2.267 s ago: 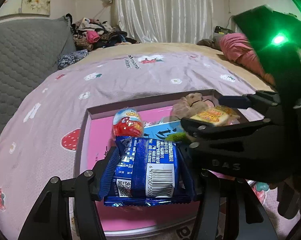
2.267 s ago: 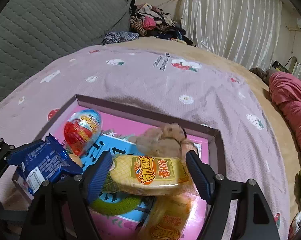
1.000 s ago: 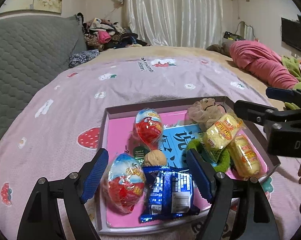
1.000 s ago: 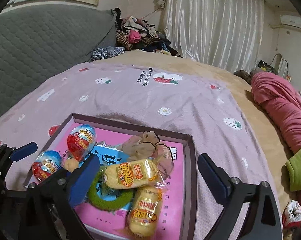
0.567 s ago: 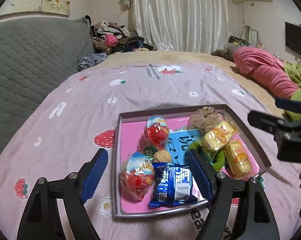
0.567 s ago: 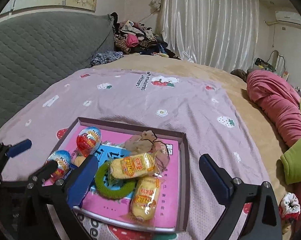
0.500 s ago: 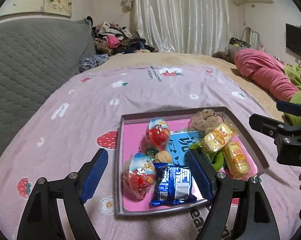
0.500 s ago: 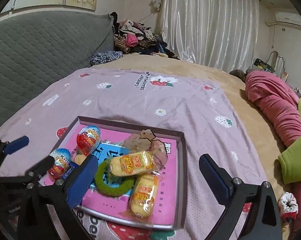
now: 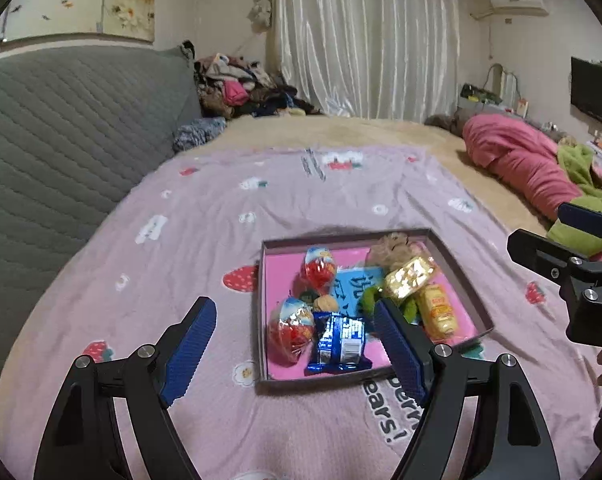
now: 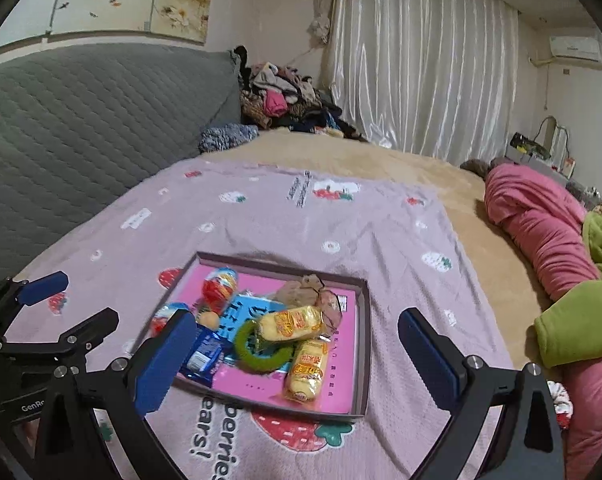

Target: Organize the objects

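Fingers of both grippers spread wide and empty, pulled back above the bed after releasing snacks. Gathered now in shallow pink-lined cardboard tray: two foil-wrapped chocolate eggs, two yellow cake packets, one blue biscuit packet, one green ring, one beige scrunchie. Sorting apparently finished.

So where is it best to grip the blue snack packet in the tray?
Probably across its flat middle, from above: the blue snack packet lies flat at the tray near edge, an egg toy close beside it, so the crimped ends are less free.
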A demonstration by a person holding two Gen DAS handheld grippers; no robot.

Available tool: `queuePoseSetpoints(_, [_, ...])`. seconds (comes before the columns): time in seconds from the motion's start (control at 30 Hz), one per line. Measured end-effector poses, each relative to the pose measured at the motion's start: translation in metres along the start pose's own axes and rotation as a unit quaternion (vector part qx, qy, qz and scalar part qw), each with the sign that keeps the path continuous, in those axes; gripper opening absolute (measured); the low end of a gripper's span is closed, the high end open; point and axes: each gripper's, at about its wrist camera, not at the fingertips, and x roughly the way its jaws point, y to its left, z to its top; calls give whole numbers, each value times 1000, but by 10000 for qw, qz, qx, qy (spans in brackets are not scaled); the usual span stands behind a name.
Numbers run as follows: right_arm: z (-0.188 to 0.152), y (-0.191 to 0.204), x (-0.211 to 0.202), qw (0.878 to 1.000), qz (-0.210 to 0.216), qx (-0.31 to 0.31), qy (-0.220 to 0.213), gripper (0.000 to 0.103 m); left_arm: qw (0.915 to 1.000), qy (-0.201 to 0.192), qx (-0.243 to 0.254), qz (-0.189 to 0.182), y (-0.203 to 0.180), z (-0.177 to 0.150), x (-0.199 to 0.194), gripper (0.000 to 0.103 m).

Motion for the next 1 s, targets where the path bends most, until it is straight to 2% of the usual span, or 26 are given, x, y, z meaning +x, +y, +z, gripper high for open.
queuePoseSetpoints(0.3, [16,11,-59,9995,51,-43,-294,102,9994,-281,13,218,6,16,-70,82])
queuePoseSetpoints(0.47, [19,20,-87,9990,60,-148,-413,102,9990,-407,-74,165,12,19,-100,82])
queuePoseSetpoints(0.73, [15,26,-120,9985,26,-111,-529,102,9981,-548,-184,228,18,17,-139,82])
queuePoseSetpoints(0.87, [10,27,-133,9983,66,-41,-570,102,9969,-647,-118,435,19,12,-161,82])
queuePoseSetpoints(1.0, [4,30,-143,9984,33,-70,-561,102,9970,-659,-146,366,20,6,-176,82])
